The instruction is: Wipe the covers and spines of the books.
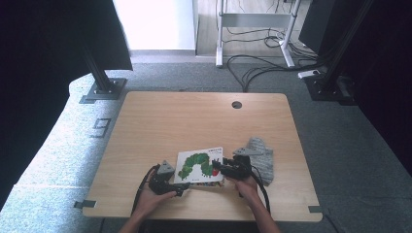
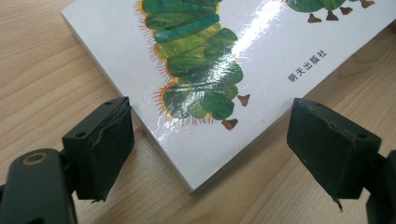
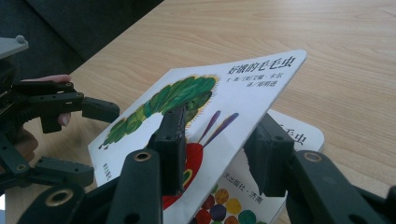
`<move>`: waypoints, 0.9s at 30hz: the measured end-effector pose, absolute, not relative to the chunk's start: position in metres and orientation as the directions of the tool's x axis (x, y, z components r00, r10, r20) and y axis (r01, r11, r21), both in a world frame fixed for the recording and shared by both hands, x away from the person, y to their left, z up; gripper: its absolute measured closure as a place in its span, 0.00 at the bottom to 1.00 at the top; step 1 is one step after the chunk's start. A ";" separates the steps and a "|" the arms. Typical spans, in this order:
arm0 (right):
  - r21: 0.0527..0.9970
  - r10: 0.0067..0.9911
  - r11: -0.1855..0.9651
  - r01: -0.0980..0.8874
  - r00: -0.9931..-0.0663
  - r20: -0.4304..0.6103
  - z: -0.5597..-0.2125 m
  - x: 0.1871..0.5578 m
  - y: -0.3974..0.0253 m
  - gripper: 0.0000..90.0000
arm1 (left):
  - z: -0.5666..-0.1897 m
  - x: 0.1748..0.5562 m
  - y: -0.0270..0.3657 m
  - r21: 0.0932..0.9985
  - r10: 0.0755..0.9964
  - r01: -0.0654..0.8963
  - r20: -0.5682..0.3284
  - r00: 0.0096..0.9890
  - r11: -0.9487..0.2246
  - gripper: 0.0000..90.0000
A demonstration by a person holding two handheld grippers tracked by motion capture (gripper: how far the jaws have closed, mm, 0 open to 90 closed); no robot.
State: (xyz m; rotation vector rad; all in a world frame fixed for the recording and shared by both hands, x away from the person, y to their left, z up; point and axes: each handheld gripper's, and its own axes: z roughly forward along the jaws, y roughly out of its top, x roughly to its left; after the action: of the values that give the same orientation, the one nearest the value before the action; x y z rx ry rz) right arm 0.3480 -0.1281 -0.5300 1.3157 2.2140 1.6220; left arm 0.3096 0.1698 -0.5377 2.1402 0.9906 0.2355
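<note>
The wooden table (image 1: 194, 116) spreads wide across the middle of the high view, its upper half bare and offering free room. Low in the frame, right of centre, lies a grey sock (image 1: 261, 154) near the right edge. Just left of it sits the caterpillar picture book (image 1: 200, 165), its front cover (image 3: 205, 107) raised off the first page. The right gripper (image 3: 215, 154) has its jaws clamped on that cover's edge. The left gripper (image 2: 210, 144) has its jaws spread wide, flanking the book's near corner without touching.
</note>
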 end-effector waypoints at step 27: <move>0.881 0.644 0.118 0.459 -0.711 0.284 -0.518 0.339 -0.124 0.78 | -0.536 0.312 0.172 0.708 0.720 0.586 -0.158 0.676 -0.395 0.16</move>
State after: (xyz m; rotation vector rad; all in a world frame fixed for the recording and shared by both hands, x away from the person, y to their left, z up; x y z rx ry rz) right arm 0.3392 -0.1237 -0.5184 1.1073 2.2169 1.6436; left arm 0.3119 0.1724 -0.5362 2.1164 1.0012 0.2220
